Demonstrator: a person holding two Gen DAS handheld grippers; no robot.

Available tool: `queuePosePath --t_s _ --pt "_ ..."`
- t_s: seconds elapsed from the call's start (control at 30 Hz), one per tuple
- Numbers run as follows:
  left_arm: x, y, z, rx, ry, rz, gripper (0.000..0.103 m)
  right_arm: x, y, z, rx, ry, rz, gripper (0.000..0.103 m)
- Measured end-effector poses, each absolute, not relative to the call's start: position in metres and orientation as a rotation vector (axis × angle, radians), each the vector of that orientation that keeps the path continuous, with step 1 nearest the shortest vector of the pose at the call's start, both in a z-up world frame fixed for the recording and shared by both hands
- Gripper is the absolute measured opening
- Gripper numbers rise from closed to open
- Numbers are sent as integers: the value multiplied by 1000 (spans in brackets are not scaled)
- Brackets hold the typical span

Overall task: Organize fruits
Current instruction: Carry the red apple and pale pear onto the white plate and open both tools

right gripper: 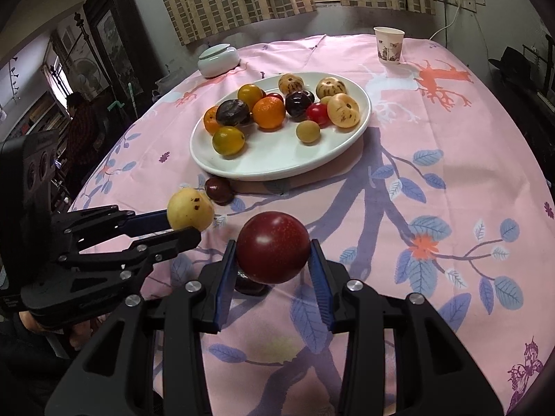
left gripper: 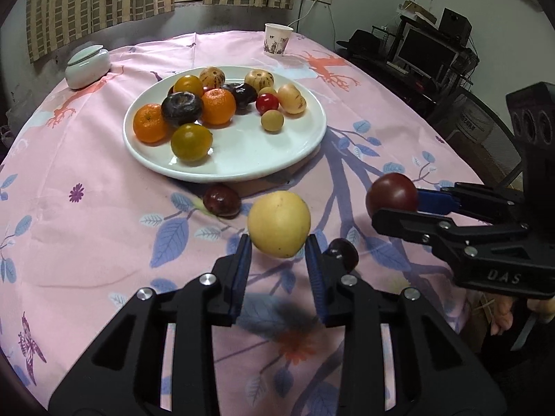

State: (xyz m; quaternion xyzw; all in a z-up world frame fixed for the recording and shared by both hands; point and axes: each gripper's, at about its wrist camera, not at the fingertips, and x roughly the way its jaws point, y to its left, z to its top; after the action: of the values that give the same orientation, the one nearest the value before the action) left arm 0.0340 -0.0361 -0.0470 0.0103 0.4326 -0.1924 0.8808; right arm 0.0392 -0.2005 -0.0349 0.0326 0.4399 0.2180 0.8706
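The left tongs [left gripper: 279, 242] are clamped on a smooth, round pale-yellow fruit [left gripper: 279, 228], its skin matte with a few brown specks, held above the counter [left gripper: 104, 228]. The right tongs [right gripper: 274, 253] pinch a glossy, dark-red round fruit [right gripper: 273, 247] between ribbed blue pads [right gripper: 321, 284] set in black plastic fingers. Under and between the two lie two small dark-maroon fruits on the cloth, one [left gripper: 222, 200] just beside the plate's near rim, the other [left gripper: 345, 253] close to the left tongs. The cloth is soft pink fabric printed with blue leaves. Beyond sits a shiny white oval plate [left gripper: 242, 159] holding oranges, dimpled dark plums, yellow-green and speckled tan fruits. Farther back stand a paper cup [left gripper: 276, 39] and a pale ceramic lidded jar [left gripper: 87, 66].
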Motion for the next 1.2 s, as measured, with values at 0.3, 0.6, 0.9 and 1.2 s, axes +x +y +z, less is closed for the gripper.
queuePosePath --t_s 0.3,0.6,0.9,1.2 --pt "21 -15 -45 -25 875 -405 32 38 -173 -33 22 934 476 41" --pt "26 -9 -38 -39 845 -394 32 42 -171 -31 14 934 467 41" --pt "82 -18 -16 7 837 -388 32 94 -172 -10 -26 907 480 41" --pt "156 -44 -23 73 902 -384 32 167 -186 -24 -61 939 386 41"
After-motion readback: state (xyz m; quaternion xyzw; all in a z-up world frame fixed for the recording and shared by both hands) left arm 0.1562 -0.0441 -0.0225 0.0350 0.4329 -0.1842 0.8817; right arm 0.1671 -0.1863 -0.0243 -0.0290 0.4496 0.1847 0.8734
